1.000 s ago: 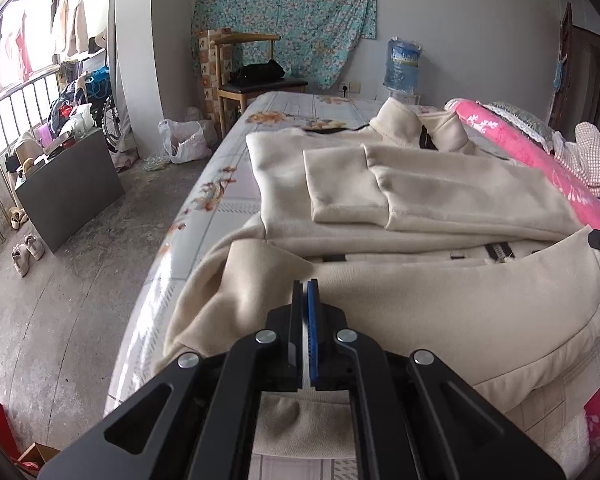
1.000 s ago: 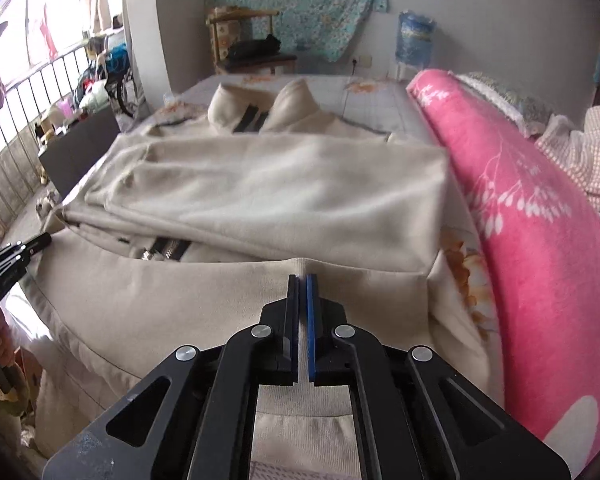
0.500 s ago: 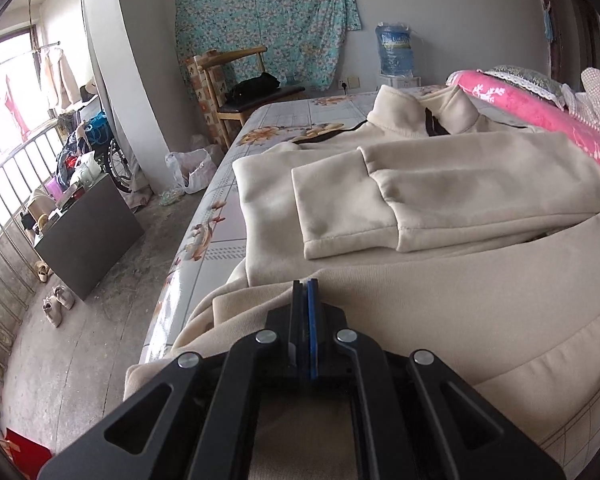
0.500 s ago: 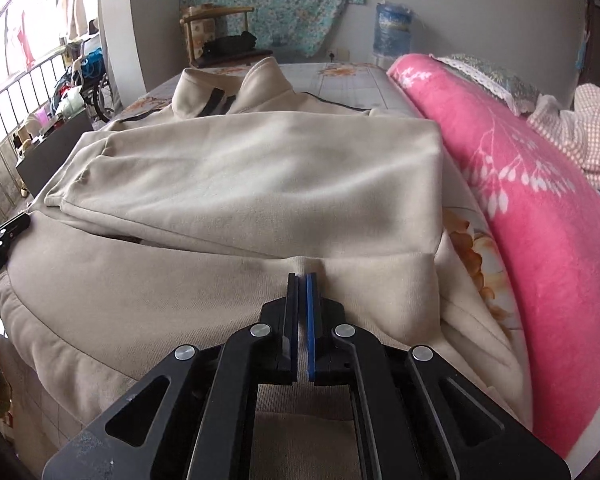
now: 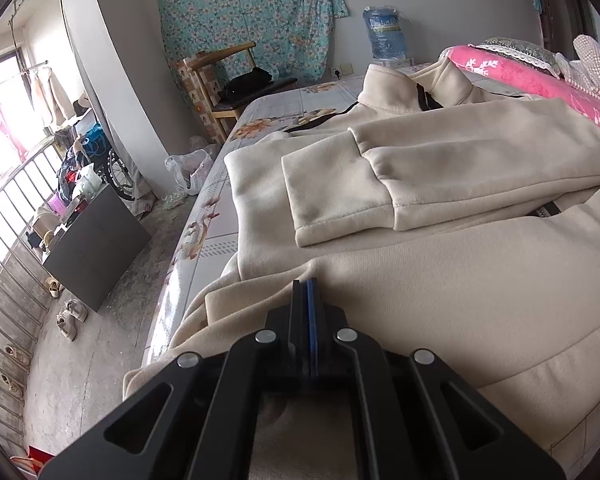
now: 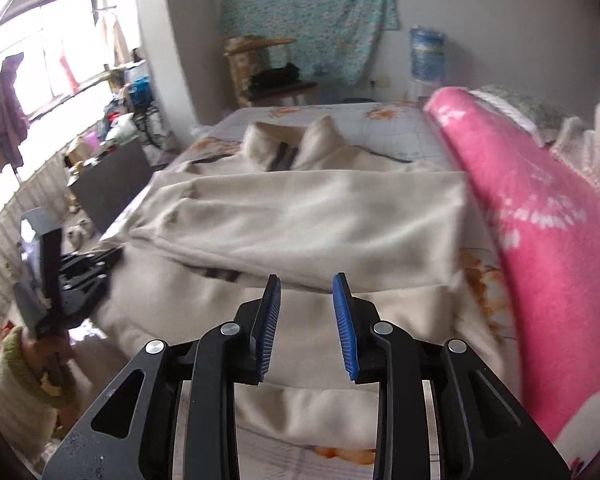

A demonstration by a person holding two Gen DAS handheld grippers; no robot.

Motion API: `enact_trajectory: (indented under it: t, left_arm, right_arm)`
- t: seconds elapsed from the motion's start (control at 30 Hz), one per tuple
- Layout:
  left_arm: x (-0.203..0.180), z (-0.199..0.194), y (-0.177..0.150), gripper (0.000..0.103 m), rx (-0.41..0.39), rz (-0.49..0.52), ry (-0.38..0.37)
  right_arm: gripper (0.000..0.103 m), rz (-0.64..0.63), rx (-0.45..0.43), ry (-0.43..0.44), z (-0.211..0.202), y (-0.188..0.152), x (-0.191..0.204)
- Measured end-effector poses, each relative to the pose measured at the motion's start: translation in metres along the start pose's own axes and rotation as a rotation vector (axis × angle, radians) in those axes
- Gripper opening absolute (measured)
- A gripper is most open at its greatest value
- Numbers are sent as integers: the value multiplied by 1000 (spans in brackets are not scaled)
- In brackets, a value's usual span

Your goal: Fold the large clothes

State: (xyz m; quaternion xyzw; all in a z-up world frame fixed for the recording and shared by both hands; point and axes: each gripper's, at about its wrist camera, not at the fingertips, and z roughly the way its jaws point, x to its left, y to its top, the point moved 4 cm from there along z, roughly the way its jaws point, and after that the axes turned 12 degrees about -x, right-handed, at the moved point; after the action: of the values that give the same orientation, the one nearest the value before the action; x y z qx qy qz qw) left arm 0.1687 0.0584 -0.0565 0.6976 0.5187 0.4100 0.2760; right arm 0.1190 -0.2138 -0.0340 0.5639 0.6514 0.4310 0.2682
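- A big cream jacket (image 5: 440, 184) lies on the bed (image 5: 204, 236). Its collar points to the far wall.
- One sleeve (image 5: 340, 196) is folded flat across the middle of the jacket.
- The bottom part of the jacket is folded up over itself, near the sleeve.
- The left tool (image 5: 308, 280) is squeezed tight on the folded bottom edge of the jacket, at the side of the bed.
- The right tool (image 6: 306, 280) hangs just above the jacket. Its blue pads (image 6: 270, 328) are moving apart, and no cloth is between them.
- A hand (image 6: 46, 350) in a green cuff holds the left tool, low in the right tool's view.
- A pink blanket (image 6: 540, 240) lies beside the jacket, touching its edge.
- A wooden chair (image 5: 228, 84) stands past the bed, by a flowery cloth (image 5: 252, 12) on the wall.
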Motion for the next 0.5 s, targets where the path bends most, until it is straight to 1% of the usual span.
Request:
enact_trajectory:
  t: [0.07, 0.17, 0.2, 0.23, 0.3, 0.4, 0.5]
  left_arm:
    - [1, 1, 1, 2, 10, -11, -12]
    - [6, 2, 3, 2, 29, -43, -43]
    - [8, 3, 3, 2, 34, -62, -56]
    - [11, 3, 3, 2, 39, -86, -71]
    - [16, 3, 3, 5, 49, -130, -102]
    - [24, -2, 4, 5, 58, -192, -165]
    - [35, -19, 11, 5, 25, -235, -193]
  right_arm:
    - [28, -38, 44, 89, 14, -7, 32]
    - [23, -95, 105, 149, 42, -21, 69]
    - [21, -102, 127, 156, 51, -26, 74]
    - [17, -121, 147, 143, 61, -32, 78]
    - [15, -155, 187, 94, 78, -42, 78]
    - [13, -99, 194, 113, 80, -42, 71]
    - [13, -88, 195, 117, 80, -44, 69]
